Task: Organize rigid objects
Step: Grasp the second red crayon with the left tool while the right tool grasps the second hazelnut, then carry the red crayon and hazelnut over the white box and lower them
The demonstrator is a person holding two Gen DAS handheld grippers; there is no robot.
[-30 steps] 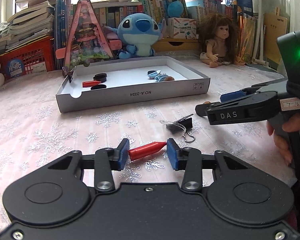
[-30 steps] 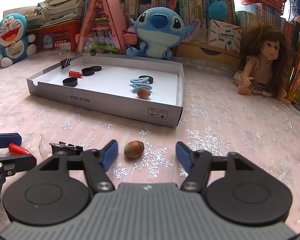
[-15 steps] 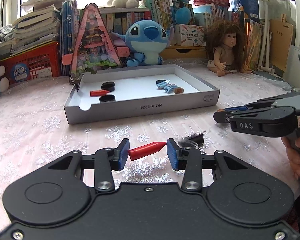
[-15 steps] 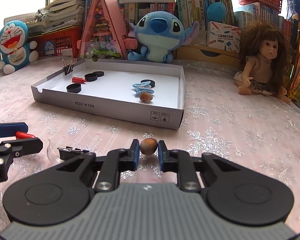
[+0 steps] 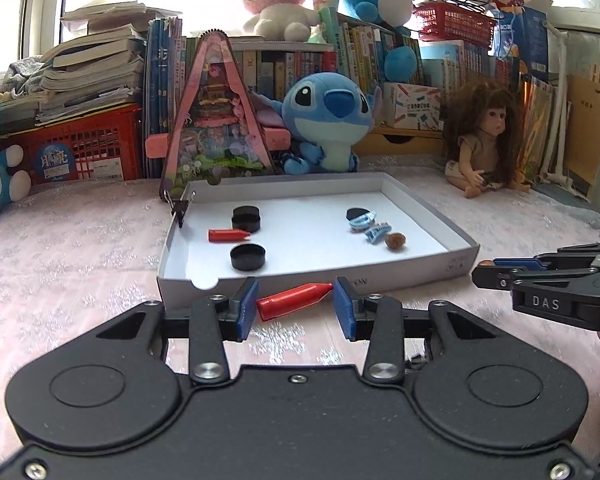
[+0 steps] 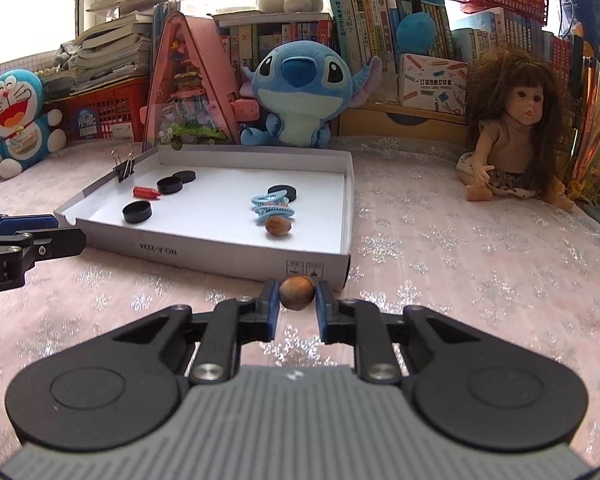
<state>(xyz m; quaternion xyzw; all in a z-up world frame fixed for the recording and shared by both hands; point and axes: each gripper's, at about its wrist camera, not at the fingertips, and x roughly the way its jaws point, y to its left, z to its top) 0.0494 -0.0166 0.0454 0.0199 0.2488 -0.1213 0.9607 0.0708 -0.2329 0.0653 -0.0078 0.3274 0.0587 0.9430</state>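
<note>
While only the right wrist view shows the hazelnut pinched in the right gripper, the left gripper clamps a red cone before the white tray.

- A pink cloth with silver snowflake print covers the surface across the lower and middle frame.
- A shallow white cardboard tray lies on it at centre.
- A long-haired doll in a beige dress sits on it at right.
- A blue plush with big ears sits just behind the tray.
- A blue-and-white cat plush sits at far left.
</note>
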